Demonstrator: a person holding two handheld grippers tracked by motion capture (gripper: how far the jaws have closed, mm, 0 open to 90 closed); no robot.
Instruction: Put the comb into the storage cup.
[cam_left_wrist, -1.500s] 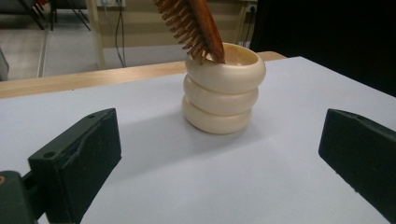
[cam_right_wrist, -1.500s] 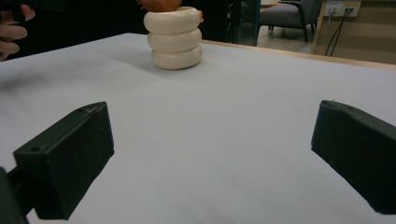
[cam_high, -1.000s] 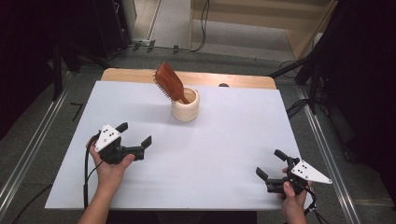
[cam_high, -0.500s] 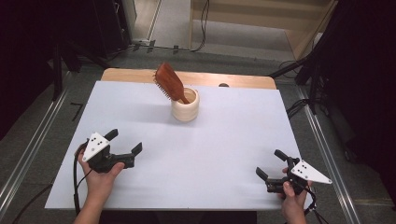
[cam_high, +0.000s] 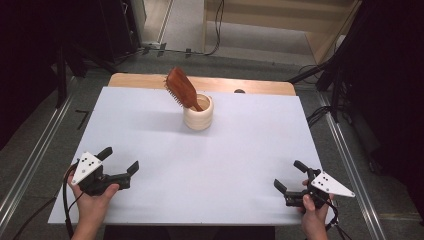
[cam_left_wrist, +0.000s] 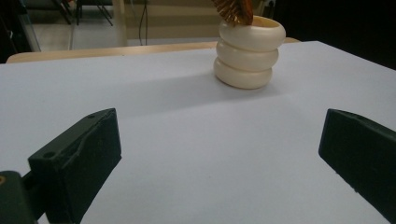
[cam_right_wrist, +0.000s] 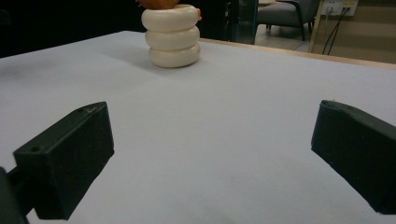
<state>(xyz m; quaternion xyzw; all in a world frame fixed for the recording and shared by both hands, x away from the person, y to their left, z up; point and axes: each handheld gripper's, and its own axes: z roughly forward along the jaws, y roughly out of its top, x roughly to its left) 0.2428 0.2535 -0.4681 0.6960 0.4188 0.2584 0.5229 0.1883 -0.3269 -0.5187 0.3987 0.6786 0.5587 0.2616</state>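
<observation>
Both grippers are sitting wide open, empty, at the near table corners: left gripper, right gripper. Brush is standing tilted in the cup, far centre, well apart from both.

A reddish-brown wooden hairbrush stands in a cream, ribbed three-ring ceramic holder at upper centre of the high view. The white table sheet is plain, edged by a light wooden strip at the top. Both grippers have black jaws with grey plates.
</observation>
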